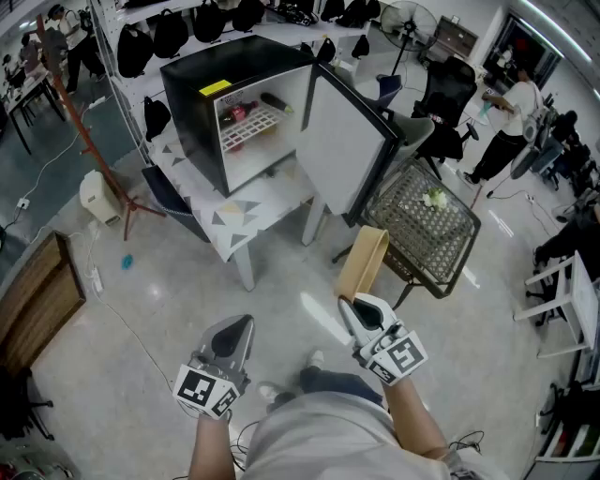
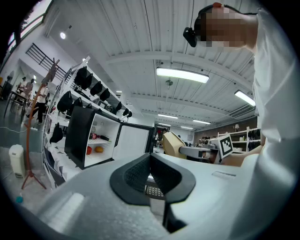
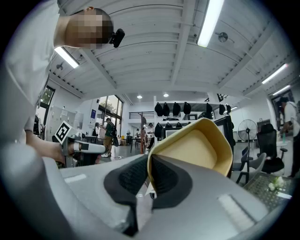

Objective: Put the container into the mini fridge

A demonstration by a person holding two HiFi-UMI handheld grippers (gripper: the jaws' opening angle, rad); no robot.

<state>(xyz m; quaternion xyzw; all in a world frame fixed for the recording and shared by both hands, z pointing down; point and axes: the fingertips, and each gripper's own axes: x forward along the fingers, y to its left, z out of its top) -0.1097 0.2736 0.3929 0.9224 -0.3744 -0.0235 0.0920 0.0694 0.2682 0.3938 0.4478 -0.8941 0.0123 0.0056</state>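
Note:
The black mini fridge (image 1: 202, 103) stands on a low white table (image 1: 248, 214) ahead of me, its door (image 1: 345, 141) swung open to the right. The wire shelf inside holds a few items (image 1: 246, 112). My right gripper (image 1: 361, 314) is shut on the rim of a tan container (image 1: 364, 262), held upright well short of the fridge. In the right gripper view the container (image 3: 199, 150) rises from between the pads (image 3: 164, 176). My left gripper (image 1: 230, 337) hangs beside it, shut and empty. The left gripper view shows the fridge (image 2: 91, 136) and the container (image 2: 172, 143) off to the right.
A black wire mesh basket (image 1: 422, 220) sits right of the fridge door. A wooden coat stand (image 1: 89, 141) and a small white bin (image 1: 98, 197) are at the left, and a wooden panel (image 1: 37, 300) lies at the far left. A fan (image 1: 408, 23) and people stand behind.

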